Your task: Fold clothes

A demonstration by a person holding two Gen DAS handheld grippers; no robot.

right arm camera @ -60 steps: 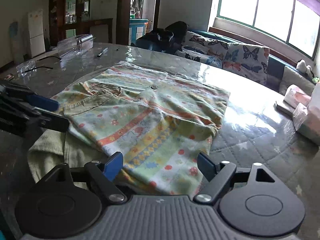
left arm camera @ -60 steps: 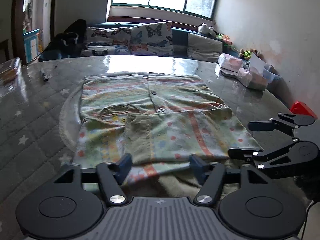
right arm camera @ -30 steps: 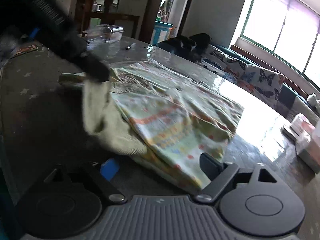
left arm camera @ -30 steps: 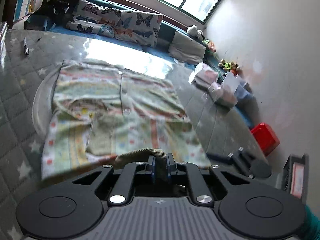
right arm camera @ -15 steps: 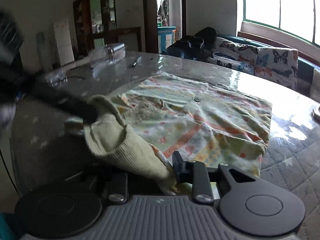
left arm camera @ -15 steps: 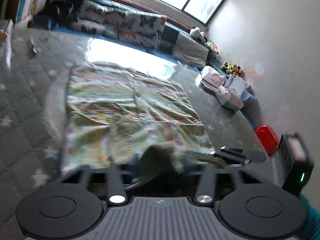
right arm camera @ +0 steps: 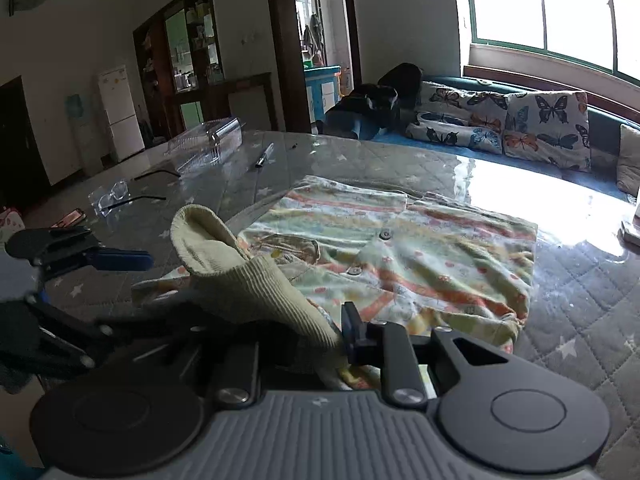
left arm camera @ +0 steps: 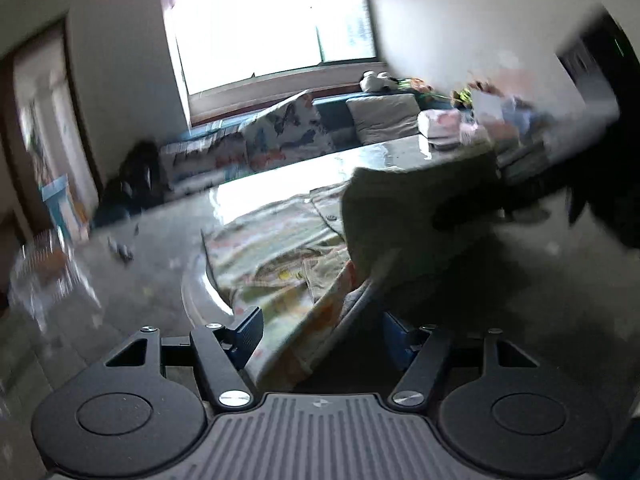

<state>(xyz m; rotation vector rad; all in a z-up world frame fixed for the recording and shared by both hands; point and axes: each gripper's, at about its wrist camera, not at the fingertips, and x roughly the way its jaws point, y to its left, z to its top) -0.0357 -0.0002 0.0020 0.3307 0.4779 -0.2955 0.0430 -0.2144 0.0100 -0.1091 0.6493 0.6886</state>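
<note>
Ribbed cuff (right arm camera: 248, 280) upturned, sleeve lengthwise from right tool (right arm camera: 304, 344)

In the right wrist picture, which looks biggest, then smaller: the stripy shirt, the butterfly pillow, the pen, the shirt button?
1. Stripy shirt
2. Butterfly pillow, though it sits farther back, so it may really be bigger than it looks
3. Pen
4. Shirt button

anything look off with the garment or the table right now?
Yes. The ribbed hem of the patterned garment is pulled up into a bunched hump, pinched in the right gripper, while the rest lies flat on the table. The left gripper has just been opening; fabric lies loose between its jaws. Nothing is spilled or damaged.
</note>
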